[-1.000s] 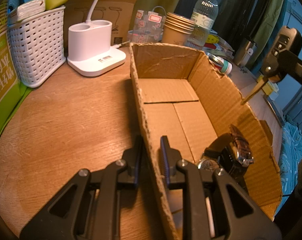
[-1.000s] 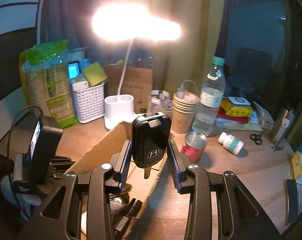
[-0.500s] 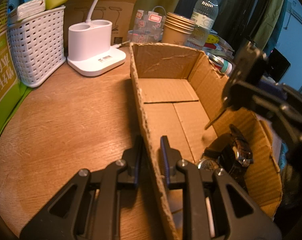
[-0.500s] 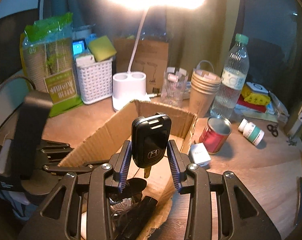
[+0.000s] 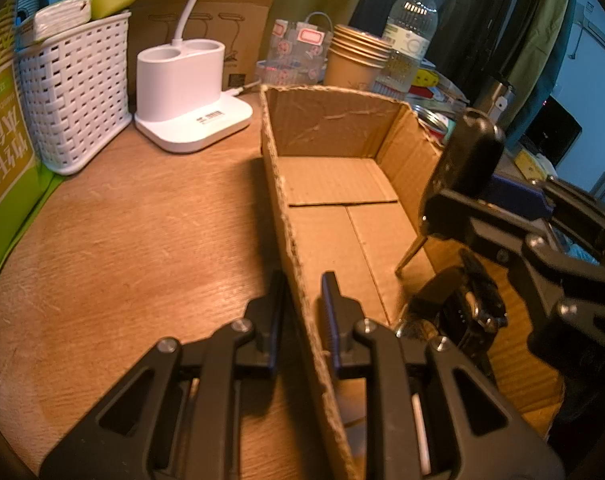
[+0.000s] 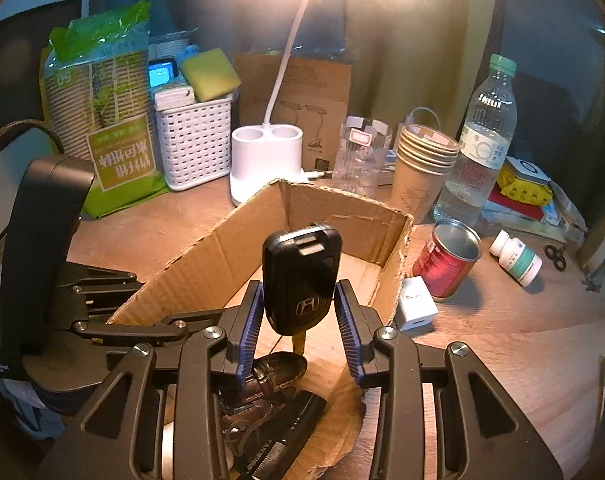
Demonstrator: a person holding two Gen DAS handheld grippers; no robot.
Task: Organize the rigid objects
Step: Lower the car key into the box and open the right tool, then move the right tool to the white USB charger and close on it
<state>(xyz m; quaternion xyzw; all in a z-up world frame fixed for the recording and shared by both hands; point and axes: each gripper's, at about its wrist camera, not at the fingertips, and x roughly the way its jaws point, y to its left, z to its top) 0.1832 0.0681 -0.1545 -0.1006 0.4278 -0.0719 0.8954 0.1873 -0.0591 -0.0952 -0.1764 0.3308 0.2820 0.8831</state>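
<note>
Lowered into the box (image 6: 206,256), car key (image 6: 300,276); blade tip seemingly hidden.

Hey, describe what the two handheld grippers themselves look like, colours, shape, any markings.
Both are matte black plastic linkages with triangular cut-outs and silver pivot screws. The right gripper has two straight fingers lined with ribbed blue pads. The left gripper has the same build, with dark blue pads. Seen from the right wrist, the left one carries a black block behind it, with small white lettering below. No sleeves or hands show.
</note>
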